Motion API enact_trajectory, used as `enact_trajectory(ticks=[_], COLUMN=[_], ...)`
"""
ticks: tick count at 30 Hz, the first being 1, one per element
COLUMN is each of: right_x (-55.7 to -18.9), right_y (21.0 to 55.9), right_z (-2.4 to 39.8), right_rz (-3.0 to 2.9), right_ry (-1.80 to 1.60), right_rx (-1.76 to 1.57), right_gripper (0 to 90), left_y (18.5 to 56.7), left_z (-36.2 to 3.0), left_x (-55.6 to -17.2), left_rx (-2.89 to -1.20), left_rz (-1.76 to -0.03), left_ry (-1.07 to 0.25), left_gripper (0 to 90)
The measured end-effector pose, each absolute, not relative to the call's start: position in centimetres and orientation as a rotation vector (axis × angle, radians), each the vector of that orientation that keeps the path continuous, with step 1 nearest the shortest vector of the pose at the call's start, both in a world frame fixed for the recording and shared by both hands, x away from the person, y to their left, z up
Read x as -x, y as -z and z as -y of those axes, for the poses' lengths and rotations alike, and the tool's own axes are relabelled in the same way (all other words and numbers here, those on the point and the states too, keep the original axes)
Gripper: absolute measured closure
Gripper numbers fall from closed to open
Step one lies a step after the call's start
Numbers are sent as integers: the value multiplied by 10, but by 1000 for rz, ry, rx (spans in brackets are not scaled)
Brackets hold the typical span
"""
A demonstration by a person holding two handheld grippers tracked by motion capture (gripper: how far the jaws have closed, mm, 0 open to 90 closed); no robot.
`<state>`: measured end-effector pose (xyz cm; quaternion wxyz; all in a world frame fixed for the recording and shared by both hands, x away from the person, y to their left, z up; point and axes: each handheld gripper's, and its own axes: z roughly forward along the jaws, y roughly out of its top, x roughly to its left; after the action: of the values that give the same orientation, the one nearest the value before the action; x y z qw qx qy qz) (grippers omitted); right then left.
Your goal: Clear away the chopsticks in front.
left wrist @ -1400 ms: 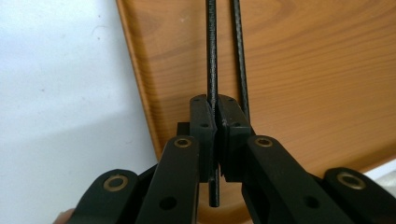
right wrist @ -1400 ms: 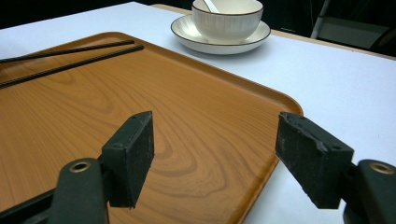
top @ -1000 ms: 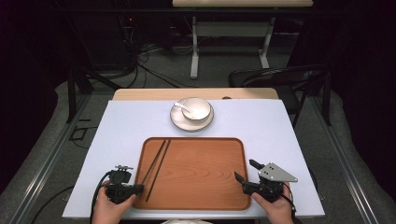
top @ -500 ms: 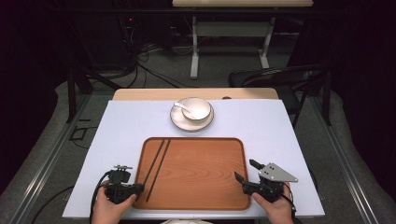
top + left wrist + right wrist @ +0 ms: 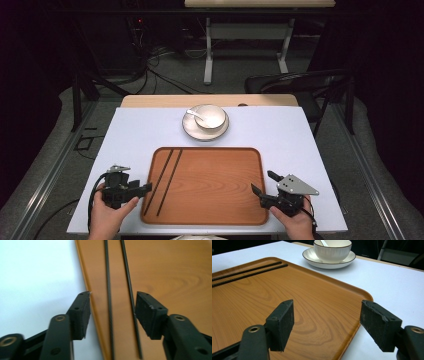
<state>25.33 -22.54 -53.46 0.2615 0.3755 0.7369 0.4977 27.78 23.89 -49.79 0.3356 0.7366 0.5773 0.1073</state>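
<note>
A wooden tray lies on the white table, with two black chopsticks laid side by side along its left part. My left gripper hovers at the tray's left front edge. Its jaws have just been opening and now stand wide. In the left gripper view the chopsticks run between the left gripper's pads without touching them. My right gripper is open at the tray's right front; in the right gripper view the gap of the right gripper holds nothing, over the tray.
A white bowl with a spoon in it stands on a saucer beyond the tray's far edge. A dark chair stands past the table's far right corner. White tabletop flanks the tray.
The left hand and its gripper have shifted a little upward and away from the table's front edge. The right gripper, tray, chopsticks and bowl are where they were.
</note>
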Motion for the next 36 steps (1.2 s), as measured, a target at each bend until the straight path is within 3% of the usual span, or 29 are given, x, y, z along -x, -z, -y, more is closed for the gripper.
enact_trajectory(ticks=[2,8,20,36], right_x=[-253,-254,-255,-258], right_y=[535,535,536,538], right_z=[225,225,224,226], right_rz=[-1994,-1991,-1984,-1971], right_ry=[-1347,-1337,-1304,-1272], right_rx=[-1019,-1019,-1029,-1041], right_gripper=[275,274,270,269], left_y=[493,488,518,534], left_z=[-241,-255,-285,-294], left_x=[-282,-294,-295,-293], left_rx=[-1936,-1873,-1762,-1714], left_rz=[-1492,-1419,-1504,-1551], left_ry=[-361,-483,-569,-511], left_gripper=[478,434,375,372])
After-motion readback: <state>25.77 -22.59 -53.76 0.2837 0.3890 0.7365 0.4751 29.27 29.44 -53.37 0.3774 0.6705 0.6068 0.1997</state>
